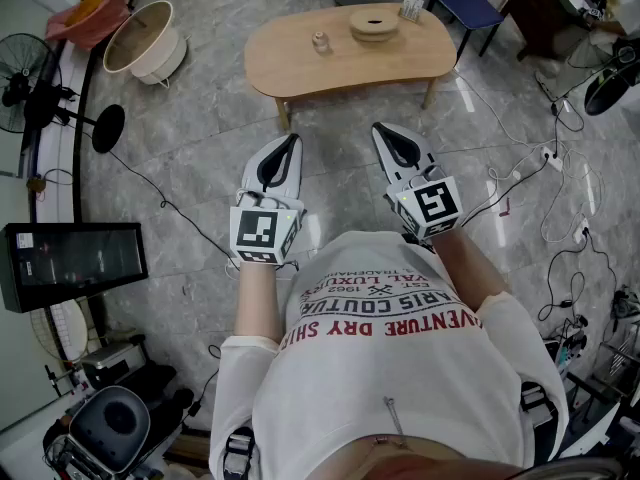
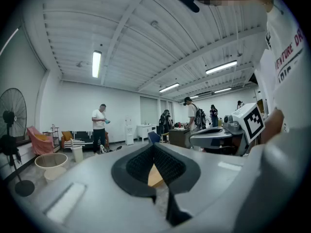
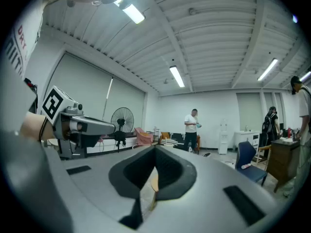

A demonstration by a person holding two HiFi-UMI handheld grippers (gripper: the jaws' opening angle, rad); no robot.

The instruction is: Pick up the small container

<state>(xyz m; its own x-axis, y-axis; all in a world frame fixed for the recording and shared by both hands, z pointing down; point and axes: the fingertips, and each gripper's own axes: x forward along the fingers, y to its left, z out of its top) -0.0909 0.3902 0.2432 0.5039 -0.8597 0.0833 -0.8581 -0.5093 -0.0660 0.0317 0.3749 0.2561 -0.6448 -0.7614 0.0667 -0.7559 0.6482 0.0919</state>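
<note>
Marble floor surrounds a low wooden table [image 1: 300, 73]; the small container [image 1: 320, 41] stands on it, well apart from both grippers; probably a light, rigid, slippery jar, best pinched across its body; left gripper [image 1: 292, 140] and right gripper [image 1: 381, 128] are closed, empty.

The desk [image 1: 300, 63] is smooth pale wood; the floor [image 1: 200, 158], glossy grey stone; the left tool [image 1: 293, 140], matt grey plastic.

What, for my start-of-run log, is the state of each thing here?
left claw: shut, empty, held level, short of the table.
right claw: shut, empty, held level.
small container: upright on the low table, untouched.
</note>
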